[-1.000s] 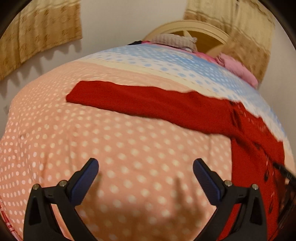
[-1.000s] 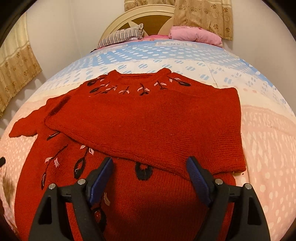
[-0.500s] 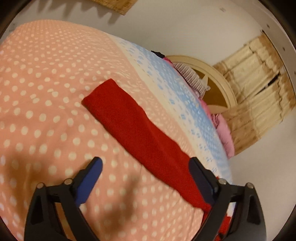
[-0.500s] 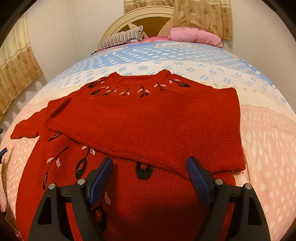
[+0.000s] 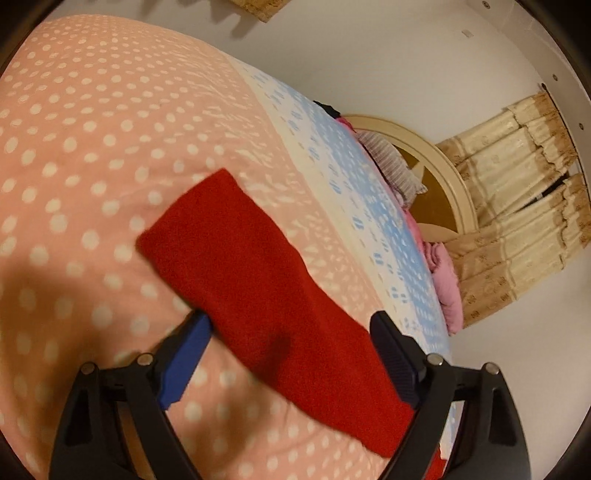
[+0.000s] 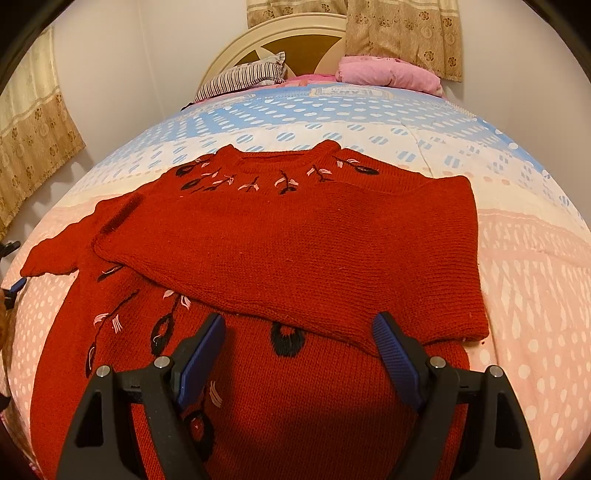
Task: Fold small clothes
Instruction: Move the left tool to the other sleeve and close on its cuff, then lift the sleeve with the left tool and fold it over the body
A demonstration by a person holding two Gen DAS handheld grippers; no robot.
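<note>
A red knitted sweater (image 6: 295,240) with black and pink embroidery lies on the bed, its right sleeve folded across the chest. Its left sleeve (image 5: 243,266) lies stretched flat on the pink dotted cover. My left gripper (image 5: 288,332) is open and straddles this sleeve partway along it, one finger on each side. My right gripper (image 6: 299,332) is open and empty, just above the sweater's lower body at the edge of the folded sleeve.
The bed cover (image 6: 535,295) is pink with white dots near me and blue and white farther up. A striped pillow (image 6: 243,75) and a pink pillow (image 6: 388,70) lie at the cream headboard (image 6: 295,33). Curtains (image 5: 517,206) hang behind.
My left gripper has swung left, rolled and come down over the outstretched sleeve, which now lies between its fingers. My right gripper has barely moved.
</note>
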